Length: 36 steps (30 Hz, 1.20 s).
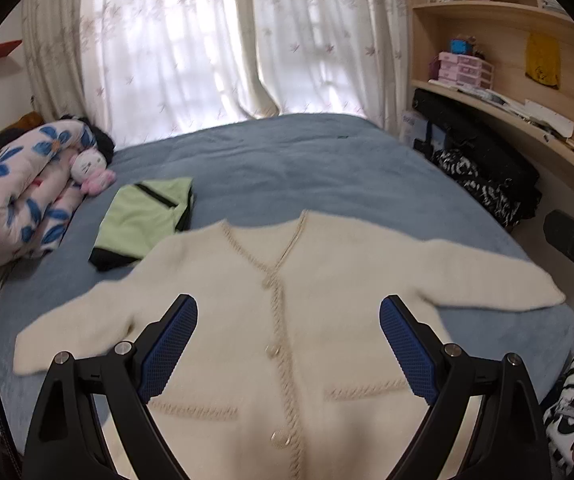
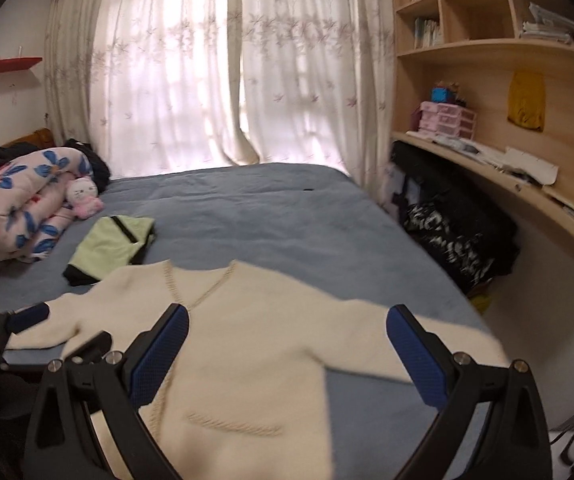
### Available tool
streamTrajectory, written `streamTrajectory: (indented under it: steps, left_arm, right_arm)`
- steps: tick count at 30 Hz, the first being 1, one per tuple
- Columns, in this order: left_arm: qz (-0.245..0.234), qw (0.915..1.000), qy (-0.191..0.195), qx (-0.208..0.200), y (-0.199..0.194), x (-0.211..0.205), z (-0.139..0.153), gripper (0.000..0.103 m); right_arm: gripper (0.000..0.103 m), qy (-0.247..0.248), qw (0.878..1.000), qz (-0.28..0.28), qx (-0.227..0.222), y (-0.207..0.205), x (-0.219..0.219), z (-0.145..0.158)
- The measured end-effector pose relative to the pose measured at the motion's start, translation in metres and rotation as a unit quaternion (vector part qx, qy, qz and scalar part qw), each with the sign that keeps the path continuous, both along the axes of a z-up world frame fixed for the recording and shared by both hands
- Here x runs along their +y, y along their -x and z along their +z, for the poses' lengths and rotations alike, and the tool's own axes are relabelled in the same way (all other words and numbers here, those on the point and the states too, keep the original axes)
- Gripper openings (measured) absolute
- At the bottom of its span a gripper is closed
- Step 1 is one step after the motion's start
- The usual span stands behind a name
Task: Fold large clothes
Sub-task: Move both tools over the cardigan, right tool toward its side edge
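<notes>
So I've got a cream cardigan (image 1: 287, 320) spread flat and face up on the blue bedspread (image 1: 287, 160), buttoned down the front, both sleeves stretched out to the sides; the neckline points toward the curtained window (image 1: 227, 40). My left gripper (image 1: 289, 344) hangs over the middle of the cardigan with its blue pads spread wide and nothing between them; the button strip runs right up the gap. My right gripper (image 2: 287, 354) is splayed the same way, empty, sitting over the cardigan's right half near the armpit and sleeve; from its camera I can see the left gripper poking in at the left edge by the other sleeve's cuff. Both views are a bit motion-blurred, so fine knit detail is mushy.

Further up the bed there's a folded light green garment (image 1: 147, 220) with black trim, just beside the cardigan's left shoulder; past it a rolled floral quilt (image 1: 23, 192) with a small pink plush toy (image 1: 91, 168) leaning on it. On the right, wooden shelves (image 2: 487, 60) with clutter.
</notes>
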State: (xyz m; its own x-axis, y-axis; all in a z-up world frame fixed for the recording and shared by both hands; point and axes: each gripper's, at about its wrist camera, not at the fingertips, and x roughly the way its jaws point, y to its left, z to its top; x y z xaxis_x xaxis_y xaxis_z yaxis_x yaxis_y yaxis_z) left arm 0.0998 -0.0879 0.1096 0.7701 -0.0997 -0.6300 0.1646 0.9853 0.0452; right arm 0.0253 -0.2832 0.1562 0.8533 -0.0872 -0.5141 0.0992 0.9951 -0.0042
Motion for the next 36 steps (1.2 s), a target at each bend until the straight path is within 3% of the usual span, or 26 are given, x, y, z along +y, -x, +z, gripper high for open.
streamTrajectory:
  steps: [5, 13, 20, 23, 30, 36]
  left_arm:
    - [-0.018, 0.9996, 0.000, -0.021, -0.023, -0.025, 0.015, 0.092]
    - [-0.039, 0.9985, -0.013, -0.036, -0.065, -0.080, 0.029, 0.092]
    - [-0.059, 0.9982, 0.003, 0.002, -0.099, -0.124, 0.017, 0.092]
    - [-0.067, 0.9967, 0.013, 0.043, -0.115, -0.144, -0.003, 0.092]
    - [-0.073, 0.9896, 0.037, 0.119, -0.143, -0.173, -0.063, 0.092]
    - [-0.055, 0.9900, 0.033, 0.126, -0.162, -0.188, -0.109, 0.092]
  right_arm:
    - [0.100, -0.004, 1.000, -0.026, -0.004, -0.013, -0.034, 0.004]
    - [0.100, -0.047, 0.995, -0.081, 0.044, -0.047, -0.112, -0.001]
    - [0.100, -0.064, 0.985, -0.140, 0.077, -0.064, -0.178, -0.010]
    - [0.100, -0.068, 0.980, -0.159, 0.100, -0.071, -0.204, -0.026]
    - [0.100, -0.127, 0.950, -0.206, 0.197, -0.088, -0.275, -0.096]
    - [0.099, -0.247, 0.896, -0.267, 0.255, -0.074, -0.353, -0.170]
